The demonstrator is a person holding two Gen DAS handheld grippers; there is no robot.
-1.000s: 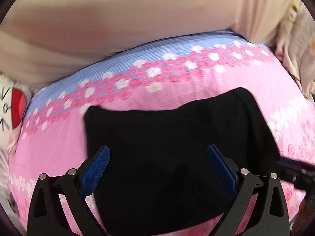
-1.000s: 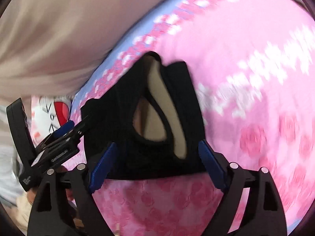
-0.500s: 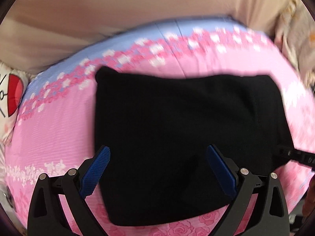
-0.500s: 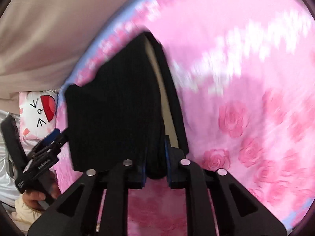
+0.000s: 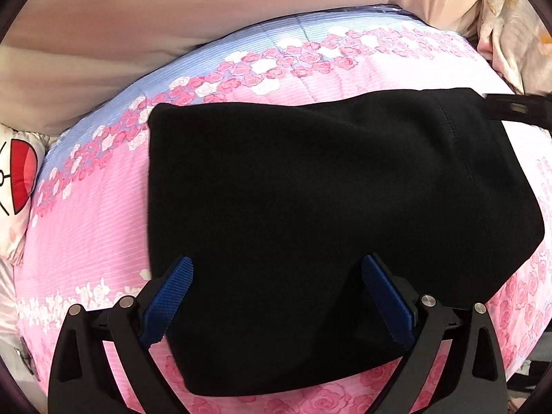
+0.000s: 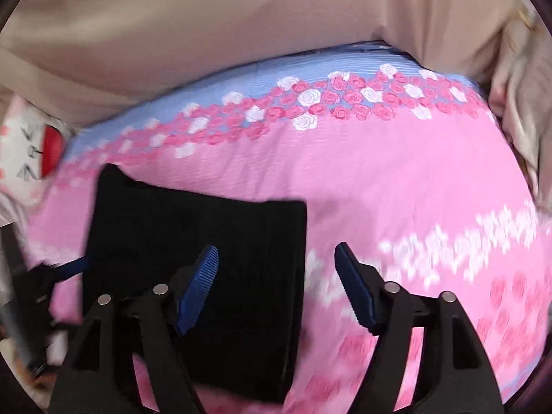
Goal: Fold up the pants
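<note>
The black pants [image 5: 327, 214] lie folded into a flat rectangle on the pink rose-print bed cover [image 5: 96, 220]. My left gripper [image 5: 276, 296] hovers over the near edge of the bundle, open, its blue pads apart and pressing on nothing. In the right wrist view the folded pants [image 6: 207, 276] sit at lower left. My right gripper [image 6: 276, 283] is above their right edge with its jaws opening; its left fingertip [image 6: 203, 276] is over the cloth and nothing is pinched. The left gripper's blue finger [image 6: 74, 265] shows at that view's left edge.
A beige curtain or sheet [image 5: 172, 17] hangs behind the bed. A white pillow with a red cartoon print [image 5: 17, 179] lies at the left. Crumpled pale bedding [image 5: 510, 34] sits at the far right. Open pink cover [image 6: 414, 186] stretches right of the pants.
The right gripper shut on the pants' edge, laid it flat, then let go and drew back to the right, opening. The pale lining no longer shows. The left gripper sank slightly, staying open.
</note>
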